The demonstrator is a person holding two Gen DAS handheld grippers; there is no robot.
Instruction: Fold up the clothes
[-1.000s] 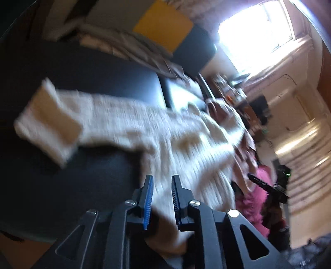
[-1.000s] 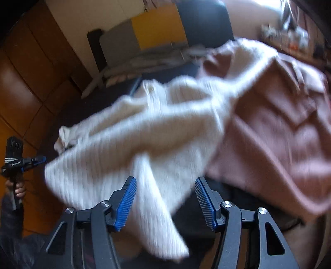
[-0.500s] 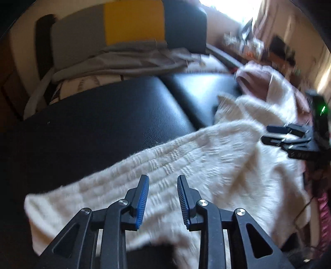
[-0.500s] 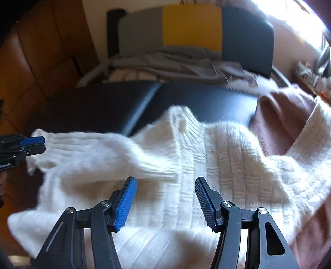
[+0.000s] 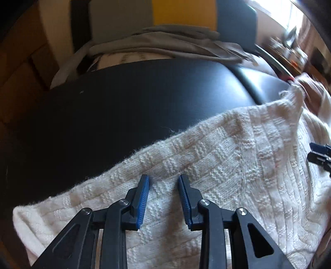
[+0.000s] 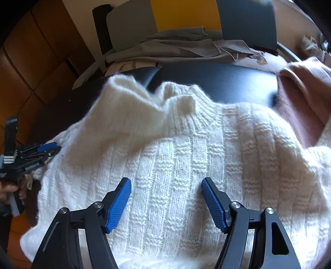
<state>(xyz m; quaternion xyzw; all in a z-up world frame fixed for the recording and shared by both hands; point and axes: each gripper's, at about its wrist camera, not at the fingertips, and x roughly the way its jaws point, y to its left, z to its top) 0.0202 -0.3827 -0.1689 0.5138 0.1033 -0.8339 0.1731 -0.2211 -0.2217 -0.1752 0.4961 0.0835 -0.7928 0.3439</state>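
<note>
A: Entry, left wrist view. The white knit sweater (image 5: 238, 165) lies spread on a black padded bench (image 5: 134, 107), filling the view from 3 to 7 o'clock; its upper edge runs diagonally from 8 up to 2 o'clock. State of the left hand-held gripper (image 5: 163, 182)?

B: Jaws apart and just been opening further. The blue pads (image 5: 143, 198) stand over the sweater's edge, with knit showing in the gap but not pinched. Whether the tips touch the fabric I cannot tell.

A: Right wrist view?

B: The right hand-held gripper (image 6: 166, 185) has its jaws wide apart, also just been opening. It sits over the middle of the sweater (image 6: 186, 161), gripping nothing. The ribbed collar (image 6: 186, 107) is at 12 o'clock, and a sleeve (image 6: 124, 103) is bunched at 11 o'clock.

A: Neighbours?

B: A pink garment (image 6: 300, 103) at 2 o'clock, touching the sweater's shoulder. Grey cloth (image 6: 175, 47) is heaped at 12 o'clock beyond the bench (image 6: 217, 82), against a grey, yellow and dark blue backrest (image 6: 186, 14). The left hand-held gripper (image 6: 39, 150) shows at 9 o'clock at the sweater's edge, with a person's hand (image 6: 12, 190) below it.
</note>
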